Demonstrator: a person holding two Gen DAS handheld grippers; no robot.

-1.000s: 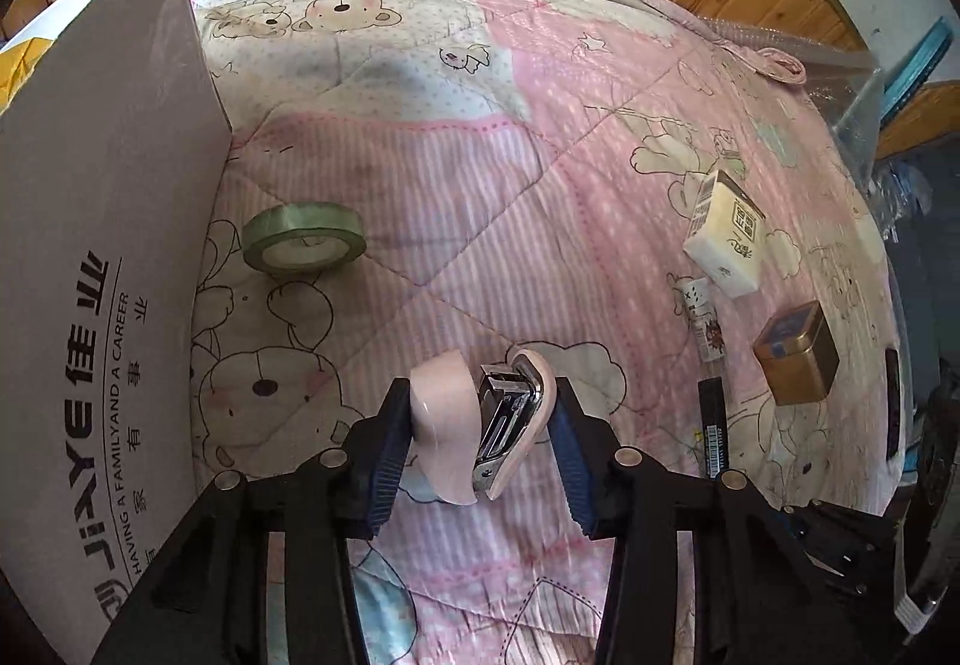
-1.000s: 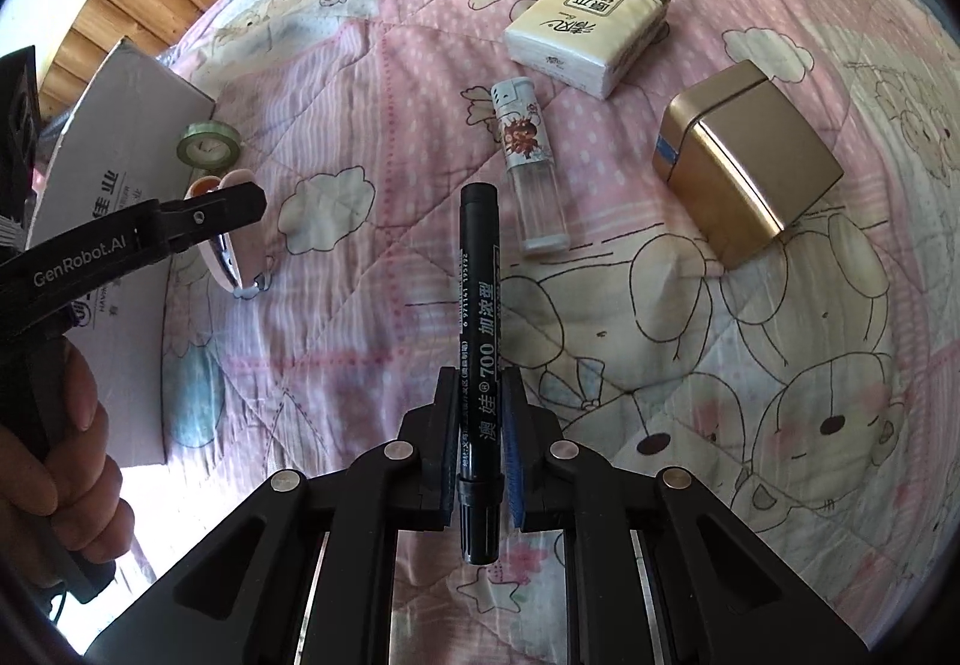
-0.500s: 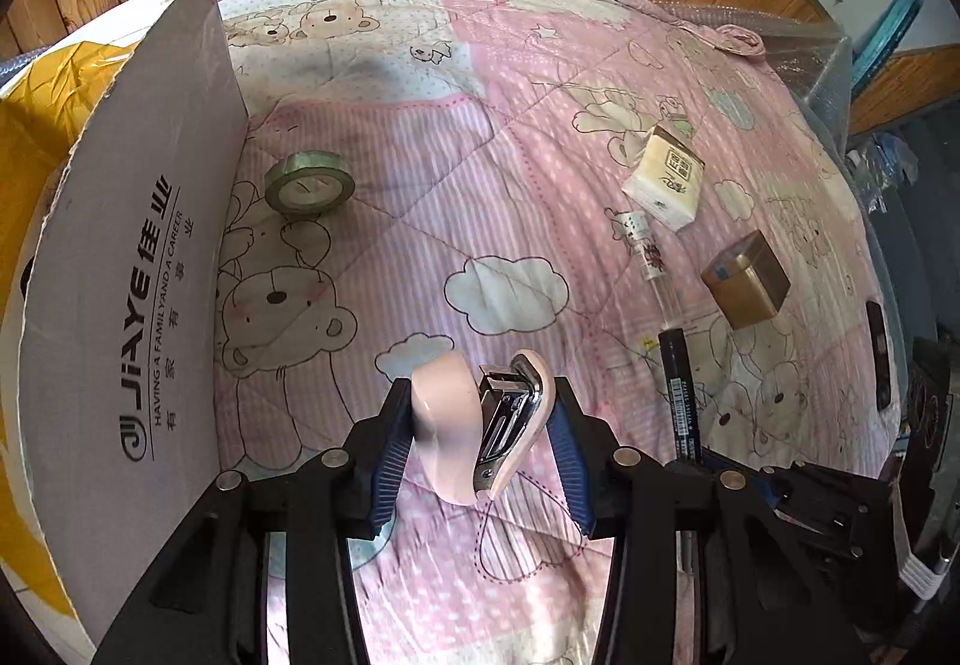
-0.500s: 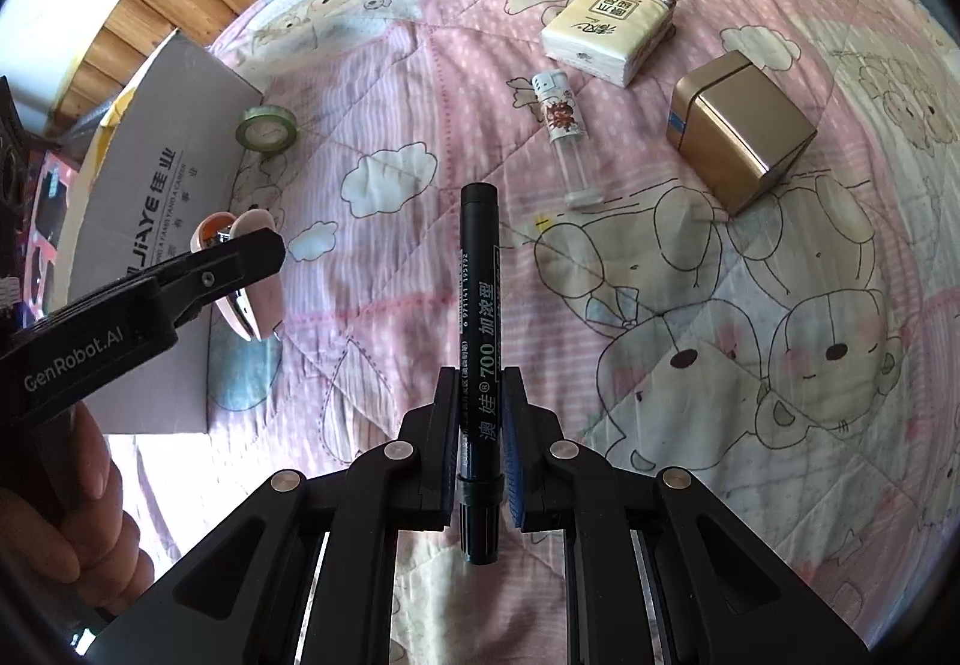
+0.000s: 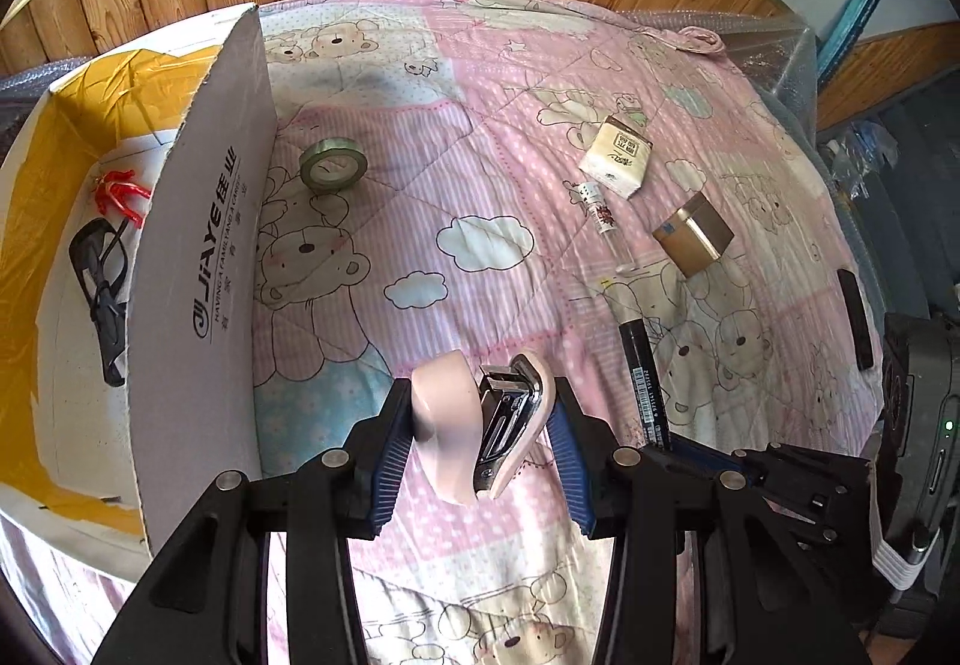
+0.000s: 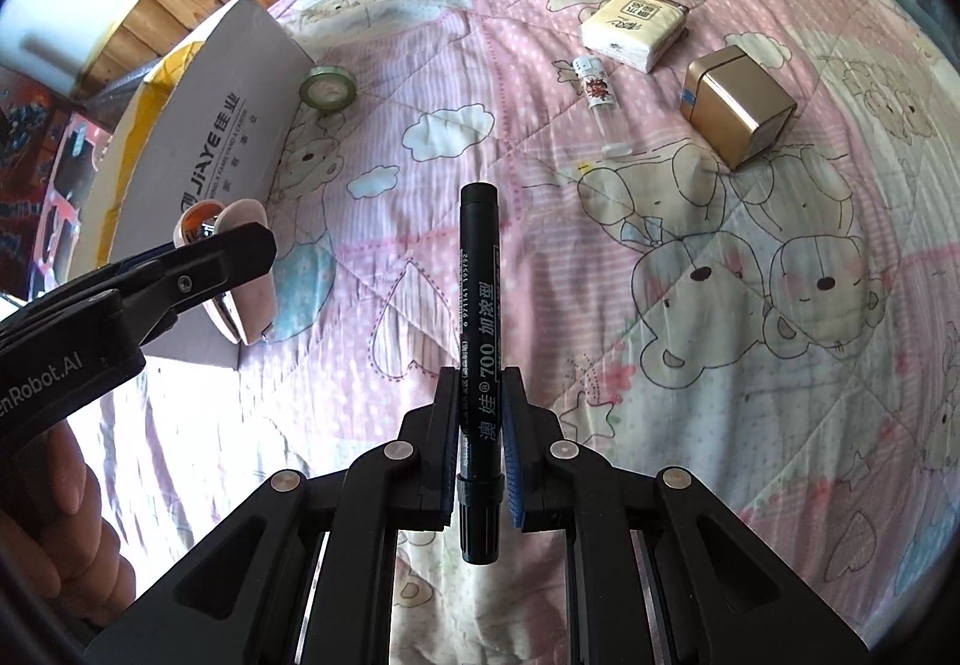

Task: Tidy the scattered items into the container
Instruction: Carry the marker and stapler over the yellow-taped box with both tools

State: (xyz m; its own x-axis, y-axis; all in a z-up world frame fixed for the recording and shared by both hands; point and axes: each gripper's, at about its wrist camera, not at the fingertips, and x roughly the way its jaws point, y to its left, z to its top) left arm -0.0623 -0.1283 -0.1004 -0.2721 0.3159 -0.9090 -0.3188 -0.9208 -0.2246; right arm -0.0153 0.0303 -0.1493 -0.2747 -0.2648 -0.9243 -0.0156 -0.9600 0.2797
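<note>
From the left wrist, our left gripper (image 5: pixel 483 428) clamps the stapler (image 5: pixel 480 419); the box (image 5: pixel 198 269) stands just left, probably nearer this hand. From the right wrist, our right gripper (image 6: pixel 478 428) pinches the marker (image 6: pixel 478 341), pointing forward, box (image 6: pixel 210 149) far left.

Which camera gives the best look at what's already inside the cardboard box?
The left wrist view. It looks past the box wall to black glasses and a red item on its floor. The right wrist view shows only the box's printed outer wall and a yellow strip of its lining.
</note>
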